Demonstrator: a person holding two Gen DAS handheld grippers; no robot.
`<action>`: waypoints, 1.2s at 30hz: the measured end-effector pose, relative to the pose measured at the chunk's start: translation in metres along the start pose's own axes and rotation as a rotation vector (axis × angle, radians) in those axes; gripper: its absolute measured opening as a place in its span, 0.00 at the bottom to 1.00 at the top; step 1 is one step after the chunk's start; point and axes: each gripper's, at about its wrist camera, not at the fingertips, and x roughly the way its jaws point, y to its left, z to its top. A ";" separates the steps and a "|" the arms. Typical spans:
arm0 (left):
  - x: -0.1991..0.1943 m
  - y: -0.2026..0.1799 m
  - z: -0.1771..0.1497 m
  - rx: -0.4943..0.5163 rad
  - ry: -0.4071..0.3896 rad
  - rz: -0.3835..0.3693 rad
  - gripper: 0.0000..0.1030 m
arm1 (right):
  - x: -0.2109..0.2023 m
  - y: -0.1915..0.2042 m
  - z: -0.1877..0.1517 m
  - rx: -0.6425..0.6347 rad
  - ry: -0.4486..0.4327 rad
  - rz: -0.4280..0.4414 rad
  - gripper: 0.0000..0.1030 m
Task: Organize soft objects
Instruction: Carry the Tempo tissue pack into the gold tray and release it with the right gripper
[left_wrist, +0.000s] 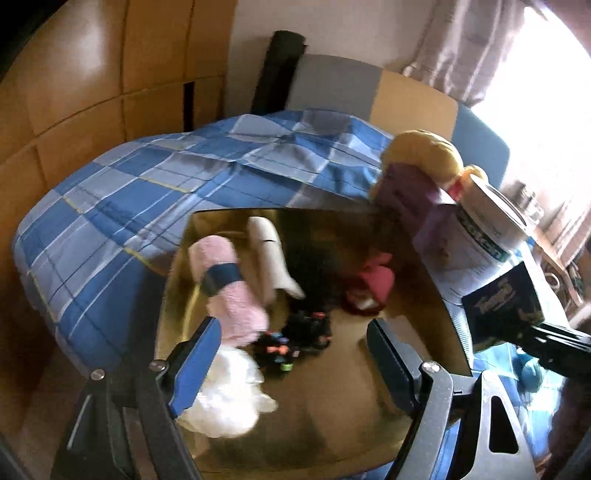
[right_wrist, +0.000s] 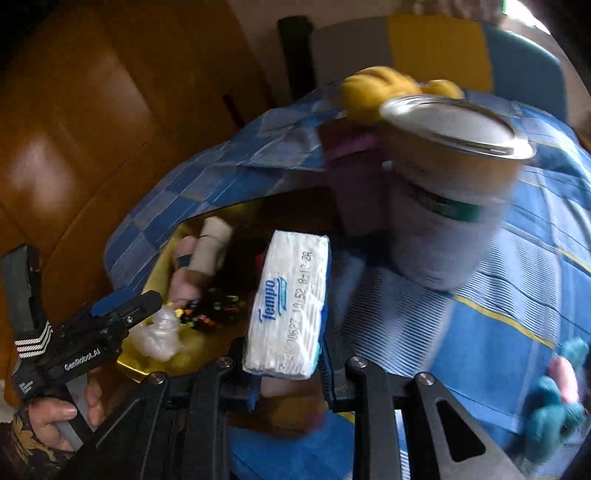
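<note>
An open gold-lined box (left_wrist: 417, 310) sits on the bed. Inside lie a pink rolled towel (left_wrist: 225, 284) with a blue band, a white roll (left_wrist: 269, 254), a red cloth (left_wrist: 373, 280), a black bundle with coloured bits (left_wrist: 303, 332) and a white fluffy piece (left_wrist: 229, 395). My left gripper (left_wrist: 295, 365) hovers open over the box with nothing between its fingers; it also shows from the side (right_wrist: 147, 299). My right gripper (right_wrist: 288, 354) is shut on a pack of Tempo tissues (right_wrist: 288, 302), held at the box's right edge (left_wrist: 502, 302).
A blue checked bedcover (left_wrist: 122, 206) lies under the box. A labelled tin (right_wrist: 450, 192) stands beside the box, with a yellow-haired doll (right_wrist: 373, 92) behind it. A teal and pink soft toy (right_wrist: 554, 398) lies on the cover at the right. Wooden cupboards (left_wrist: 74, 81) are at the left.
</note>
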 end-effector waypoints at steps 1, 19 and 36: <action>-0.001 0.004 0.000 -0.008 -0.002 0.002 0.79 | 0.006 0.005 0.003 -0.008 0.012 0.006 0.23; 0.003 0.019 -0.006 -0.051 0.017 -0.013 0.79 | 0.047 0.023 0.024 -0.090 0.018 -0.115 0.52; -0.008 0.006 -0.011 -0.001 -0.001 -0.016 0.82 | 0.021 0.033 -0.009 -0.111 -0.028 -0.151 0.52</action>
